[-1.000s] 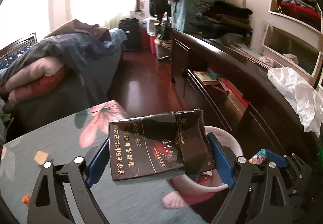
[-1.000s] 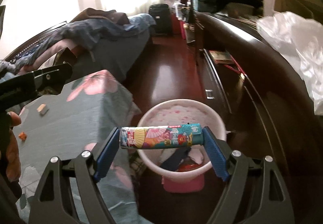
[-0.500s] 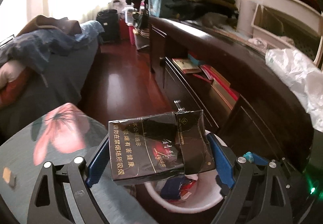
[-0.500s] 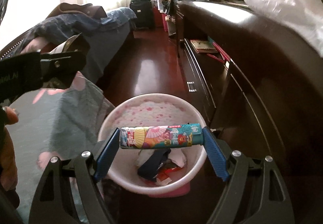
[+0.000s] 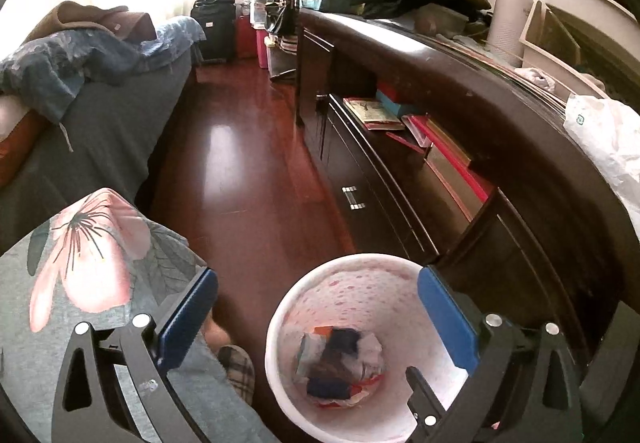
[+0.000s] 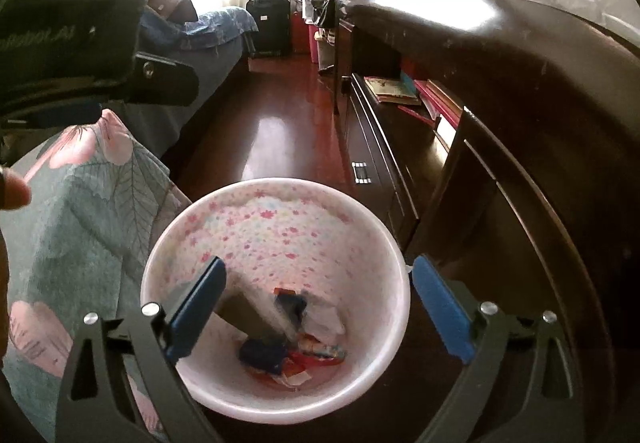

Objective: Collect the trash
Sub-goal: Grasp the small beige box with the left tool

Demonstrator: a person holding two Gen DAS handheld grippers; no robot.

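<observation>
- Left gripper [image 5: 318, 317]: hovering over the bin with its blue pads spread wide and nothing sitting between them; in the right wrist view its black body [image 6: 72, 43] is crossing the upper left corner.
- Right gripper [image 6: 320, 307]: hanging directly above the bin, jaws standing apart and holding nothing.
- Bin [image 5: 280, 323] [image 6: 280, 187]: white, round, with a lining printed in small pink flowers, sitting on the red-brown floor [image 5: 240, 147] just beside the dark cabinet [image 5: 500, 147].
- Trash [image 5: 340, 367] [image 6: 292, 339]: lying at the bottom of the bin as a jumble of dark blue, red, white and teal wrappers; a dark boxy piece [image 6: 252, 317] is showing blurred in the right wrist view, leaning near the left inner wall; no print on any piece is coming through legibly.
- Writing: pale lettering is running along the left gripper's body in the right wrist view, partly cut off and soft, ending in what looks like "bot.AI"; book covers [image 5: 374, 111] on the cabinet shelf are too small to read.
- Floral cloth [image 5: 84, 255] [image 6: 88, 211]: grey-green with large pink flowers, lying just left of the bin.
- Left wrist view only: a plaid slipper [image 5: 238, 369] beside the bin, a white plastic bag [image 5: 608, 147] on the cabinet top.
- Right wrist view only: a fingertip [image 6: 14, 193] at the left edge.
</observation>
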